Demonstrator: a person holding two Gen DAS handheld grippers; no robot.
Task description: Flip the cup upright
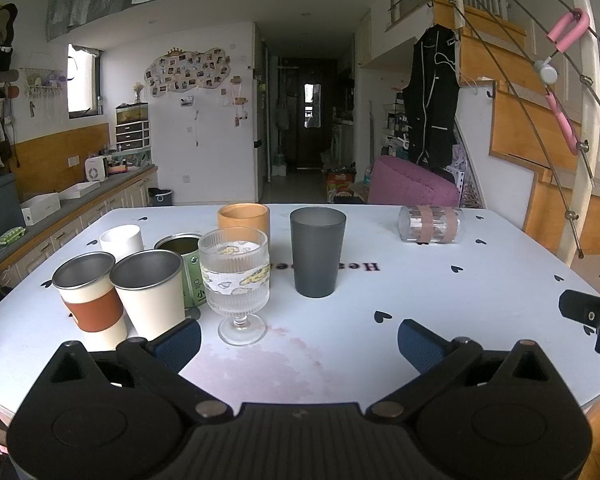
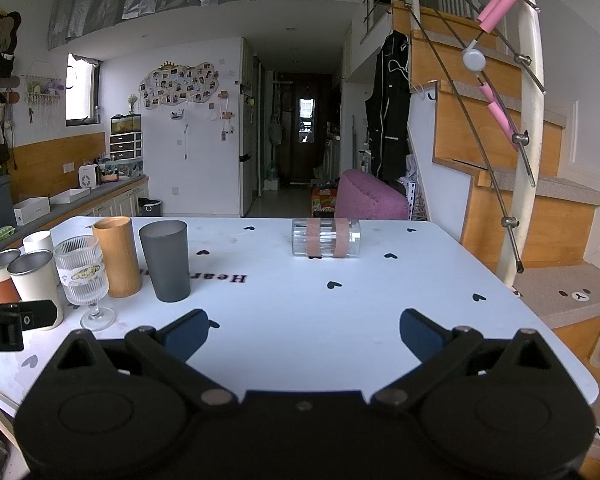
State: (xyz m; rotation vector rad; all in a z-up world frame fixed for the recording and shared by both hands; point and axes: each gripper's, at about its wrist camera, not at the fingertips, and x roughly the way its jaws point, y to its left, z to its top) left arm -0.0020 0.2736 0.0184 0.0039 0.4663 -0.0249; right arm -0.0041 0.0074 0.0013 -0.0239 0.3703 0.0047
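Observation:
A clear cup with two tan bands (image 1: 431, 224) lies on its side at the far right of the white table (image 1: 420, 300); it also shows in the right wrist view (image 2: 326, 237). My left gripper (image 1: 299, 340) is open and empty, low over the near table edge, close to the ribbed stem glass (image 1: 238, 280). My right gripper (image 2: 304, 334) is open and empty, over the near edge, well short of the lying cup. Each gripper shows at the edge of the other's view.
Several upright cups stand at the left: a dark grey tumbler (image 1: 317, 252), a wooden cup (image 1: 243, 220), a green tin (image 1: 184, 264), two steel-lined cups (image 1: 150, 292), a white cup (image 1: 121, 240). A staircase with railing (image 2: 520, 128) rises at the right.

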